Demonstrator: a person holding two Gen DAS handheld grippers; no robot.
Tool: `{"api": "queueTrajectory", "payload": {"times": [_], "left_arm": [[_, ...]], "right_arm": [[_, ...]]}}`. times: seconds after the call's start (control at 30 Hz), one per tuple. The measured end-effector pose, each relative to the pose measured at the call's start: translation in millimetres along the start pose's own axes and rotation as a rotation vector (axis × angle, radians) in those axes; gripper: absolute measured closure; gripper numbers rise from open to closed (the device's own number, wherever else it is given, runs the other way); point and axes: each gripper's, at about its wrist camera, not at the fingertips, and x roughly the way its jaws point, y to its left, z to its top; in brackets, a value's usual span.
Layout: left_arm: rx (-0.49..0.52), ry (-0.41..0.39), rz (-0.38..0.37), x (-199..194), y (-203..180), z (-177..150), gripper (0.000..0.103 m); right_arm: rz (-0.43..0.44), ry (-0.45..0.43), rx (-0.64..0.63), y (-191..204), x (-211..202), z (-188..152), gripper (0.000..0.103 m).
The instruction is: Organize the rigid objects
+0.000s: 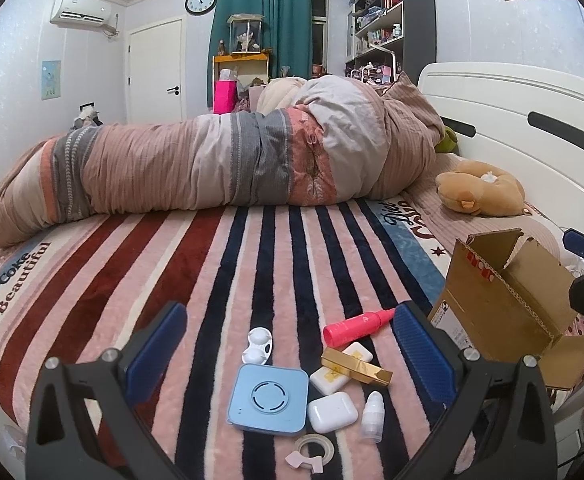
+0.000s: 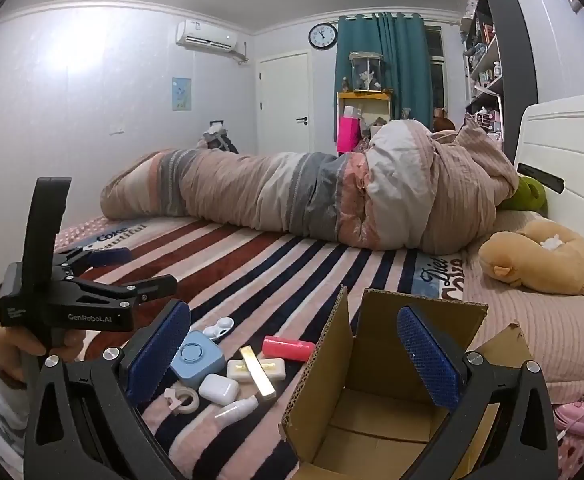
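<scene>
Brown corrugated cardboard is the material of the open box (image 2: pixel 376 400), which stands on the striped blanket (image 1: pixel 211 280) at the right of the small pile of rigid objects; from the right wrist view its inside looks empty, as far as it shows. The pile lies directly in front of the left gripper (image 1: pixel 287 352), between its two blue pads and a little below them, so I judge the left arm to be the nearer one for a pick, while the right gripper (image 2: pixel 292 352) hovers over the box mouth. Both grippers have their fingers spread wide and hold nothing. In the pile I see a light blue square device (image 1: pixel 268 400), a white earbud case (image 1: pixel 332 413), a white contact lens case (image 1: pixel 257 346), two cream soap-like bars (image 1: pixel 328 380), a small white dropper bottle (image 1: pixel 372 416) and a roll of tape (image 1: pixel 314 448). The pink bottle (image 1: pixel 356 328) has its long axis across the fingers, its narrow end pointing toward the box; the gold bar (image 1: pixel 358 369) also lies crosswise, on top of the cream bars. Readable writing: "GenRobot.AI" on the left gripper body in the right view, "Coke Beautiful" and "Diet" on the blanket. The printed label on the box is too small to read.
</scene>
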Motion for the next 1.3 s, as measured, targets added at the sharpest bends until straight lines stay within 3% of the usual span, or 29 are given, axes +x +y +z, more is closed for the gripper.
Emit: {"api": "queueTrajectory", "payload": {"times": [1.0,1.3], "left_arm": [[-0.002,-0.005,0.009,0.2,-0.5,0.0,0.000],[0.003,-0.003,-0.040,2.7,-1.4,-0.7,0.000]], "right_arm": [[0.004,-0.005,-0.024,1.3,-1.0,-4.7,0.000],[-0.021,0.021,-0.048,2.2,-0.9,-9.1,0.000]]}}
